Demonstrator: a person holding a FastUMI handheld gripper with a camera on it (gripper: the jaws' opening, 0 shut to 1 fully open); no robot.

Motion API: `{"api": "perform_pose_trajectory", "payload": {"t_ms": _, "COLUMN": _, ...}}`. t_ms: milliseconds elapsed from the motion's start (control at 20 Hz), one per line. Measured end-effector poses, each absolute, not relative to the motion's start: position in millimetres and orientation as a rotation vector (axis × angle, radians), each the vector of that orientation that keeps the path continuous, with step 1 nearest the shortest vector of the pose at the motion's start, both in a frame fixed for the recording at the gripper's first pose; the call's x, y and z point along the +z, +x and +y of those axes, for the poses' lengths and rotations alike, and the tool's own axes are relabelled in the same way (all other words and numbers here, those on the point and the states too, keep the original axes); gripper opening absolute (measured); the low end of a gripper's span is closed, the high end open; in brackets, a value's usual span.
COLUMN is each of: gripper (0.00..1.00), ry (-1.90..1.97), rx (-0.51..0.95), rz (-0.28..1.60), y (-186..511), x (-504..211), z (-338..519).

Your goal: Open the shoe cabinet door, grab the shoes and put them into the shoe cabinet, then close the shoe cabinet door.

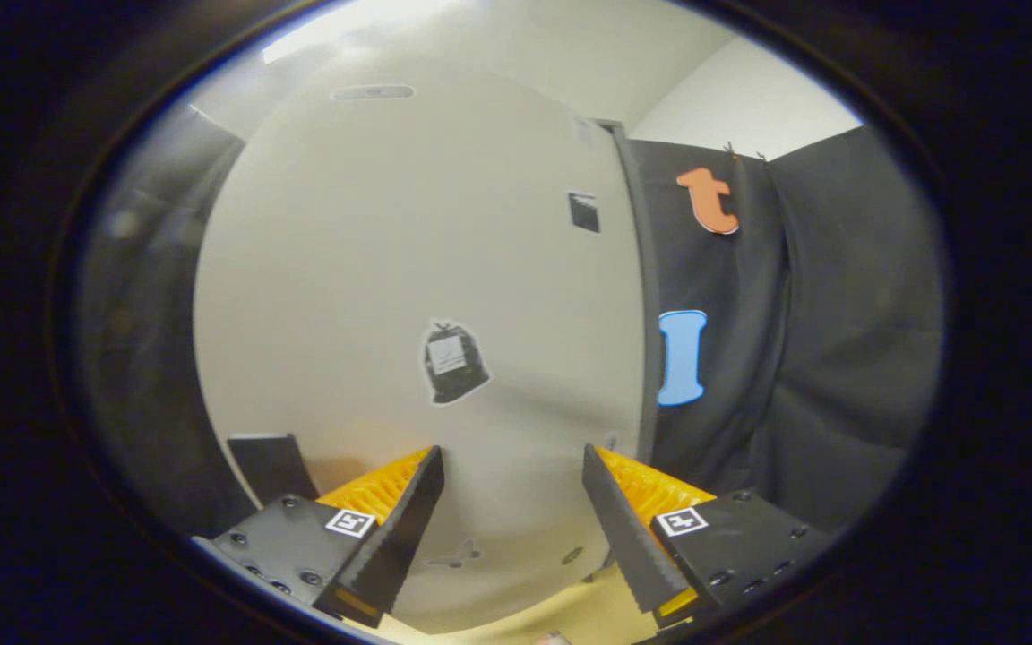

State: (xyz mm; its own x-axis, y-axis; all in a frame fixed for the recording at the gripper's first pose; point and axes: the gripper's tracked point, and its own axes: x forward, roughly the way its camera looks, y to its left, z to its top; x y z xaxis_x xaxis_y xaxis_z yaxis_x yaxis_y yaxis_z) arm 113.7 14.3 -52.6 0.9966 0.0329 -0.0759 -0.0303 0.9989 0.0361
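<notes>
Right now the gripper hangs released, fingers spread and empty, just before the closed beige shoe cabinet door.

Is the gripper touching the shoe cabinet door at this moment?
Cannot tell. In the gripper view the gripper is open with nothing between its fingers, aimed at the shoe cabinet door close ahead; the fingertips overlap the panel, showing neither gap nor contact plainly.

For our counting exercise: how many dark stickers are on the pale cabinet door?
2, maybe more hidden. A bag-shaped sticker sits mid-door, just beyond the open fingers; a small square sticker sits higher, near the door's right edge.
</notes>
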Motion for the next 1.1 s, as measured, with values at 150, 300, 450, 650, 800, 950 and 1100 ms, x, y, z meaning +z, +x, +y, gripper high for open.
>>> {"api": "perform_pose_trajectory", "payload": {"t_ms": 150, "gripper": 0.93, "ry": 0.040, "rx": 0.047, "rz": 0.084, "y": 130, "x": -59, "z": 39}}
{"api": "perform_pose_trajectory", "payload": {"t_ms": 300, "gripper": 0.93, "ry": 0.064, "rx": 0.050, "rz": 0.085, "y": 147, "x": -58, "z": 53}}
{"api": "perform_pose_trajectory", "payload": {"t_ms": 450, "gripper": 0.93, "ry": 0.060, "rx": 0.051, "rz": 0.085, "y": 160, "x": -59, "z": 61}}
{"api": "perform_pose_trajectory", "payload": {"t_ms": 650, "gripper": 0.93, "ry": 0.040, "rx": 0.041, "rz": 0.087, "y": 184, "x": -59, "z": 72}}
{"api": "perform_pose_trajectory", "payload": {"t_ms": 800, "gripper": 0.93, "ry": 0.030, "rx": 0.028, "rz": 0.083, "y": 191, "x": -63, "z": 89}}
{"api": "perform_pose_trajectory", "payload": {"t_ms": 950, "gripper": 0.93, "ry": 0.041, "rx": 0.014, "rz": 0.082, "y": 195, "x": -67, "z": 96}}
{"api": "perform_pose_trajectory", "payload": {"t_ms": 1100, "gripper": 0.93, "ry": 0.049, "rx": 0.000, "rz": 0.084, "y": 198, "x": -69, "z": 98}}
